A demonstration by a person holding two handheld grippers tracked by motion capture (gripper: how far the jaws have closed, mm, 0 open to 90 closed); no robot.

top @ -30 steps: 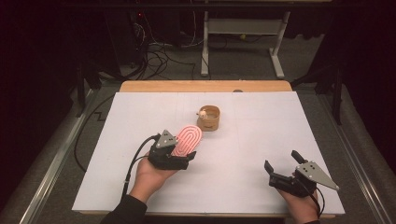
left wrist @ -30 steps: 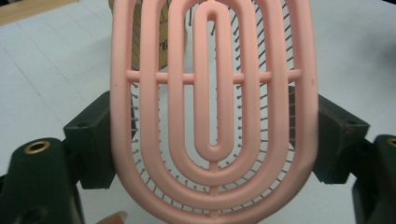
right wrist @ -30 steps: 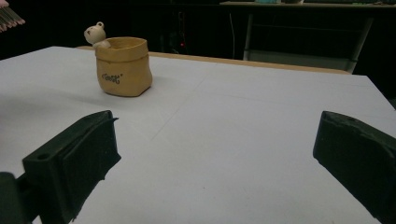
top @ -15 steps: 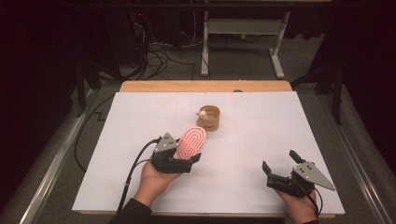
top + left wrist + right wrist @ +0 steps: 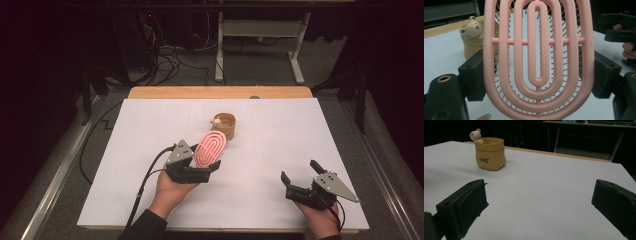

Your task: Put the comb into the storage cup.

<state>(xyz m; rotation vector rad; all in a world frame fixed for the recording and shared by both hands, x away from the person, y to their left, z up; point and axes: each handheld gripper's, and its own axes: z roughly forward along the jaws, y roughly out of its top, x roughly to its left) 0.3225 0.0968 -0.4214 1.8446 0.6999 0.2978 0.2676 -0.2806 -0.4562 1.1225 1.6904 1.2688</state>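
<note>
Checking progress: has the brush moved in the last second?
Yes. The brush, in the left claw, has moved up toward the pot.

Pink ringed brush (image 5: 210, 148), tan bear pot (image 5: 224, 125), white table (image 5: 280, 135)

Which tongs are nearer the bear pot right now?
Left. The left tongs, gripping the pink hairbrush, sit just in front of the bear pot; the right tongs rest open, farther off at the table's near right.
</note>
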